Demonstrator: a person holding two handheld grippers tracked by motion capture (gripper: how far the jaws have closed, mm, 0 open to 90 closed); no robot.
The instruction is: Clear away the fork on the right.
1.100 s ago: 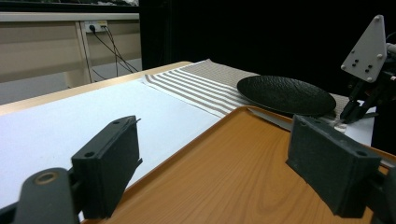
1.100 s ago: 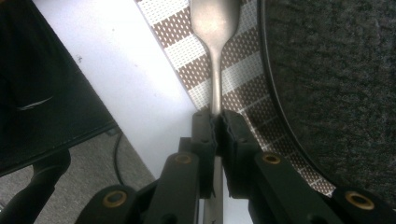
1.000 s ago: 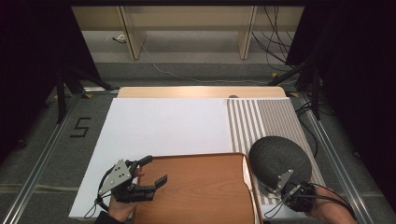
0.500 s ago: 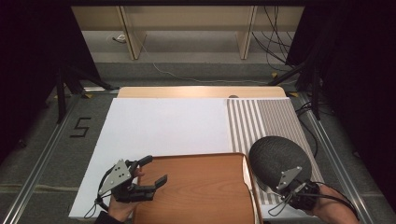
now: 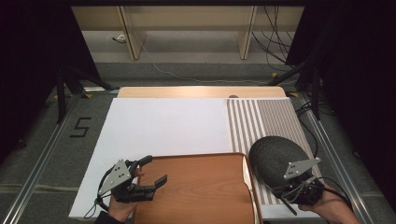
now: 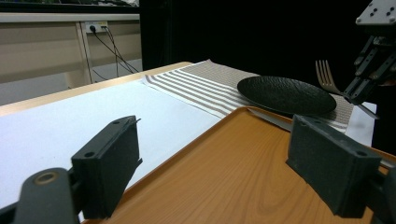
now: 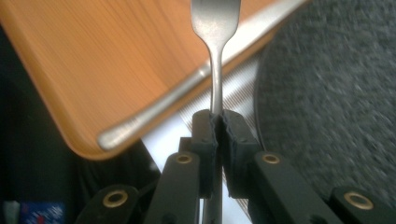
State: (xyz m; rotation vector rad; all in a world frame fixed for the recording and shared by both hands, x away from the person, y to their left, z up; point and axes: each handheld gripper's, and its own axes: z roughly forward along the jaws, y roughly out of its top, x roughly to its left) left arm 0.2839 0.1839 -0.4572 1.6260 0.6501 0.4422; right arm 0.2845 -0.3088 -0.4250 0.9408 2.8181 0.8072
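Right tool [image 7: 215, 122], fork [image 7: 215, 28], beside plate [image 7: 336, 102]

Grey carpeted floor [image 5: 46, 140], dark curtains [image 5: 28, 56], pale wooden shelving [image 5: 187, 28] behind.

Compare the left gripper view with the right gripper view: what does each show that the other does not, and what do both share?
Left gripper view alone: the left gripper with jaws wide open over the wooden tray, the fork's tines, the white table cover, and the whole outline of the black plate.

Right gripper view alone: the right gripper shut on the fork by its handle, seen close, and a second metal utensil handle lying on the tray's edge.

Both share: the tray, the plate, the striped placemat and the fork.
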